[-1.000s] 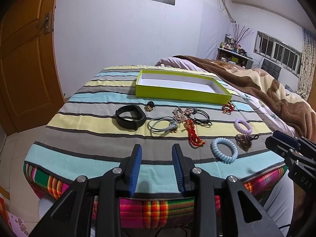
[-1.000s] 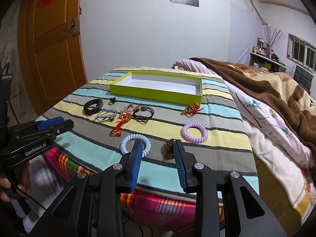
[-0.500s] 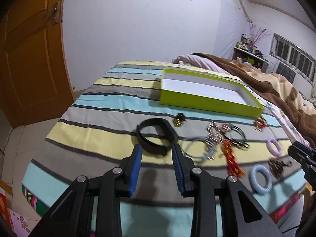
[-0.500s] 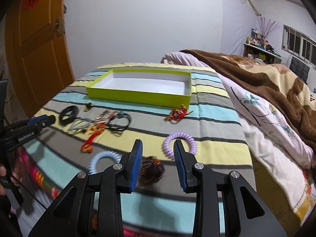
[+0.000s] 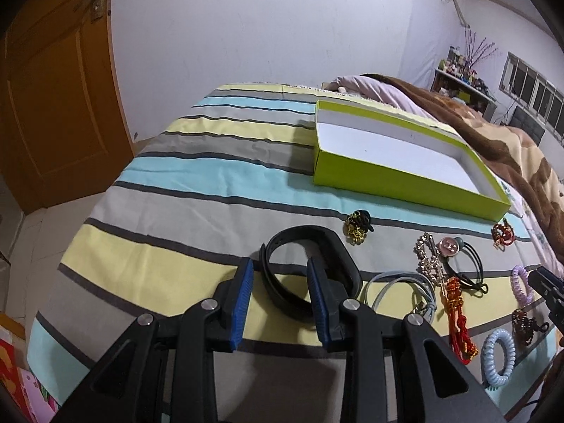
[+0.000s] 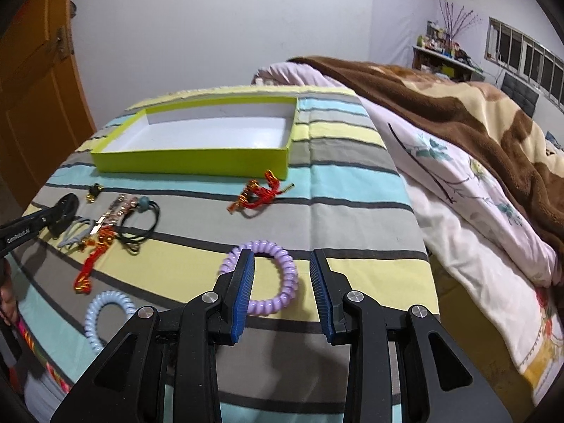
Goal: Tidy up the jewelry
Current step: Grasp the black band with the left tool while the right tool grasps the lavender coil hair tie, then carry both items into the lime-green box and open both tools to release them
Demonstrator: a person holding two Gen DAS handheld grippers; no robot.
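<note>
My left gripper [image 5: 280, 266] is open, its blue pads on either side of the near left part of a black wristband [image 5: 299, 246] lying on the striped sheet. My right gripper [image 6: 283, 259] is open over a purple coil hair tie [image 6: 278, 283], whose right side lies between the pads. An empty lime-green box [image 5: 405, 172] with a white inside stands further back; it also shows in the right wrist view [image 6: 197, 162].
Loose on the sheet: a gold-black charm [image 5: 356, 227], grey bands [image 5: 405, 287], a rhinestone clip [image 5: 428, 259], a black hair tie [image 5: 469, 264], red tassels [image 5: 458, 324] [image 6: 261, 194], a blue coil tie [image 6: 105, 313]. A brown blanket [image 6: 458, 112] lies right. A door [image 5: 53, 88] stands left.
Both grippers have moved forward and down over the bed. The left now brackets the black wristband; the right has passed the dark beaded piece and reached the purple coil tie.
</note>
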